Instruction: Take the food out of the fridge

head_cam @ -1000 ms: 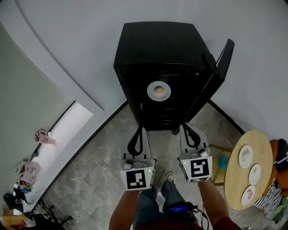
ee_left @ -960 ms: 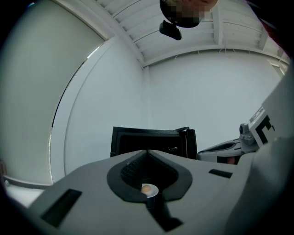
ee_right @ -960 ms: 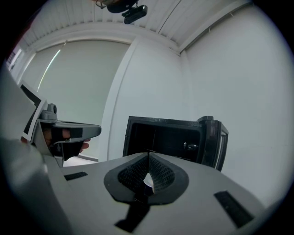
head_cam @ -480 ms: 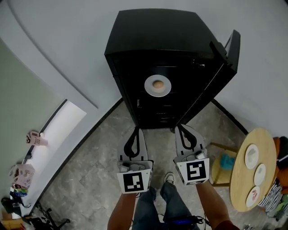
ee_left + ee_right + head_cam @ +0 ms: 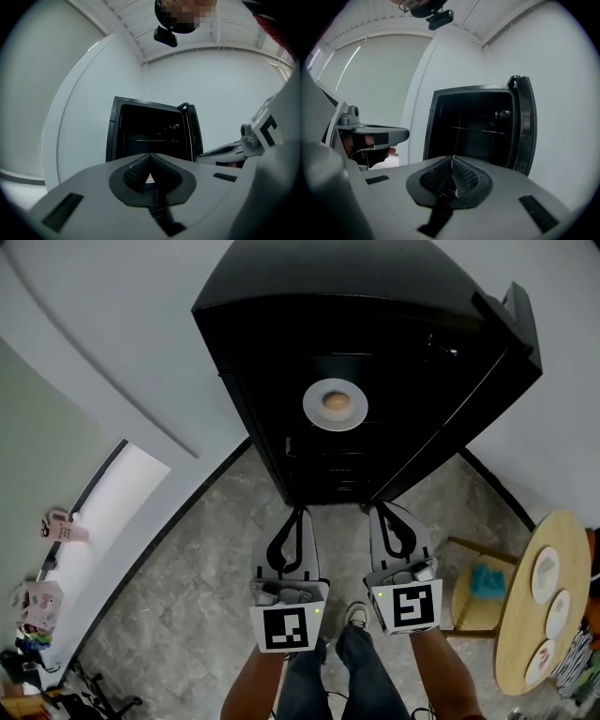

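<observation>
A black fridge [image 5: 375, 296] stands against the white wall with its door [image 5: 511, 343] swung open to the right. On a shelf inside sits a white plate [image 5: 335, 418] holding a round brownish piece of food [image 5: 335, 402]. My left gripper [image 5: 298, 514] and right gripper [image 5: 380, 510] hover side by side over the floor, just short of the fridge's foot, both shut on nothing. In the left gripper view the shut pads [image 5: 150, 157] point at the fridge opening [image 5: 150, 131]. In the right gripper view the pads [image 5: 452, 161] also face the dark interior [image 5: 478, 131].
A round wooden table [image 5: 520, 634] with three small plates stands at the right, and a low stool with a teal object [image 5: 487, 579] is beside it. Small clutter [image 5: 56, 526] lies along the left wall. The floor is grey stone tile [image 5: 187, 615].
The fridge has grown larger and nearer in the head view over the last second. Both grippers stay shut and side by side.
</observation>
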Available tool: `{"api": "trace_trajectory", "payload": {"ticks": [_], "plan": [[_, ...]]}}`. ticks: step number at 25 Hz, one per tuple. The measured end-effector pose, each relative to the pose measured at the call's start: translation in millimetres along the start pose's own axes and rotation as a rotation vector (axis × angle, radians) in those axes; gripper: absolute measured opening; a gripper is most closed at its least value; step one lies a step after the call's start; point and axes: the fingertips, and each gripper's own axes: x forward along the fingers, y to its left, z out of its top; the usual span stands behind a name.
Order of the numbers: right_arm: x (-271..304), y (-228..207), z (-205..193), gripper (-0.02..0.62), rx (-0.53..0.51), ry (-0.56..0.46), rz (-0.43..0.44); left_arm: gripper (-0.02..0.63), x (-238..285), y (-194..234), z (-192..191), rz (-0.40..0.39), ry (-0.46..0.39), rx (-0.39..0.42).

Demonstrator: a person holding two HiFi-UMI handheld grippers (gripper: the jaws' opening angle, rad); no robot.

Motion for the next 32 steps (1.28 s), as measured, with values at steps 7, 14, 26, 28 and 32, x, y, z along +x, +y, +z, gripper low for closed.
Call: {"api": "trace_trajectory", "payload": {"ticks": [7,14,26,28,32], "plan": [[20,-13,-36,0.022,0.022,0.008,-0.023,0.014,17,-2,-36,0.003,0.013,-0.002],[38,-21,-54,0.021,0.058,0.004,-0.037,0.014,35,0,-61,0.011,0.021,0.011],[56,-23,-77,0.023,0.127,0.045,-0.017,0.014,36,0,-73,0.013,0.042,0.017],[61,-23,-76,0.023,0.149,0.041,-0.010,0.014,36,0,-73,0.012,0.040,0.016],[71,-23,-78,0.023,0.242,0.051,0.003,0.014,35,-1,-71,0.008,0.041,0.015]]}}
